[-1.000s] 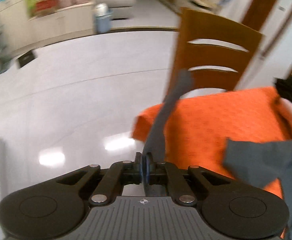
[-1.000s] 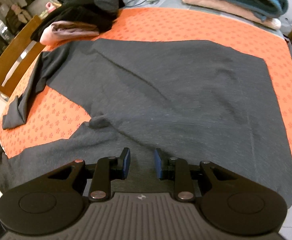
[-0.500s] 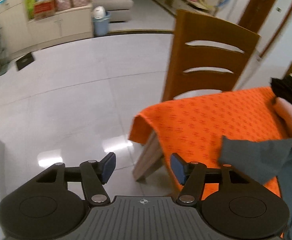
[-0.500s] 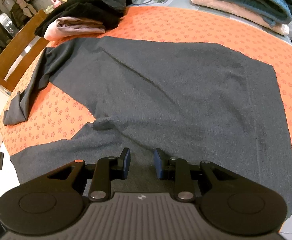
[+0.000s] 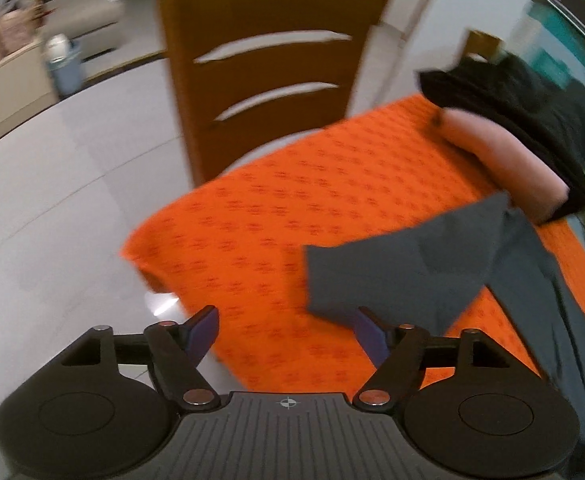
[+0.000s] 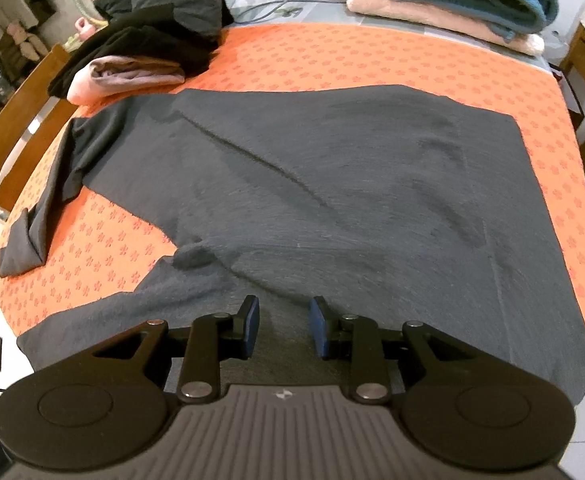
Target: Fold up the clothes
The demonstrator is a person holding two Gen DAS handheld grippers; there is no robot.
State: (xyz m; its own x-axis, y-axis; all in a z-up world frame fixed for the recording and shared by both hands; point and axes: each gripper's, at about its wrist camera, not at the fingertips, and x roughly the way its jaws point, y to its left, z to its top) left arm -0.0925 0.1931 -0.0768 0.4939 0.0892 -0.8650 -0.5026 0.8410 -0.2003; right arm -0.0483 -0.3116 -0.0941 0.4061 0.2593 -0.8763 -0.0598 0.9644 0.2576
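Both jaws gaping | I am holding my left gripper [image 5: 286, 334] beside the sleeve cuff [image 5: 392, 272] | my right gripper [image 6: 283, 326] is hovering, parted, over the grey sweater [image 6: 332, 184] on the orange cloth [image 6: 332, 56].

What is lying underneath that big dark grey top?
Under the grey top lies an orange patterned tablecloth, showing all around it. The table itself is covered, so its surface cannot be seen.

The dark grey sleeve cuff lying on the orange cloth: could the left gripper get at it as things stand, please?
Probably yes: the left gripper is open, the sleeve cuff lies flat just ahead of its right finger, and nothing sits between them.
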